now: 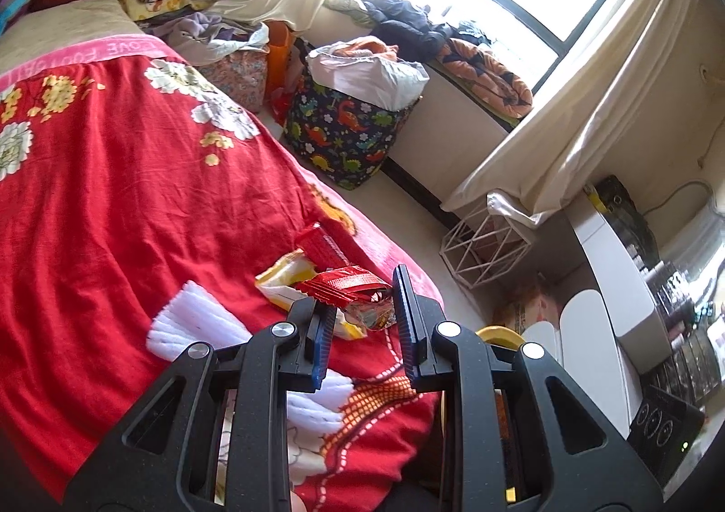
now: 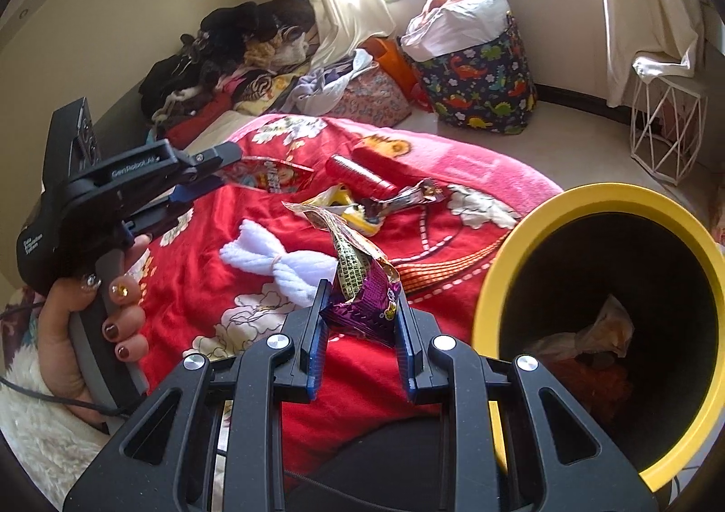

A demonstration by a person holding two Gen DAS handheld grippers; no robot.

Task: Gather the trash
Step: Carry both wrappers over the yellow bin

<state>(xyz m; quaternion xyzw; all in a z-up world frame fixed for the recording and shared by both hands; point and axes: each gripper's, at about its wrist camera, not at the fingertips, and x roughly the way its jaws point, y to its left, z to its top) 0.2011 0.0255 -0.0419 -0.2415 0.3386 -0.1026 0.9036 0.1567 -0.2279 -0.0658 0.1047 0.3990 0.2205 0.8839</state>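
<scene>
Yellow-rimmed bin (image 2: pixel 602 204): stands at the right edge of the bed; dark interior holds crumpled pale wrapping and something orange-red at the bottom. In the left wrist view only a sliver of its rim (image 1: pixel 498 333) shows behind the right finger.
Dinosaur-print basket (image 1: pixel 344 136): on the floor by the window wall, stuffed with a white plastic bag and orange cloth.
White wire basket (image 1: pixel 485 249): on the floor under the curtain hem; contents cannot be told.
Right gripper (image 2: pixel 362 321): jaws closed on a purple wrapper (image 2: pixel 367 308), whose long crumpled tail rises over the red blanket (image 2: pixel 217 285), just left of the bin.
Left gripper (image 1: pixel 362 321): in its own view the jaws stand apart with a red wrapper (image 1: pixel 349 285) between them; contact cannot be told there. The right wrist view shows the left gripper (image 2: pixel 222 172) pinching a red printed wrapper (image 2: pixel 272 176), lifted above the blanket.
Left hand (image 2: pixel 86 330): seen only from the right wrist, wrapped round the gripper handle, nails painted.
Remaining trash: a yellow wrapper (image 1: pixel 285 281) and a red ribbed packet (image 1: pixel 321 247) lie on the blanket near the bed edge.
White fluffy cloth (image 2: pixel 281 263): on the blanket, beside the purple wrapper.
</scene>
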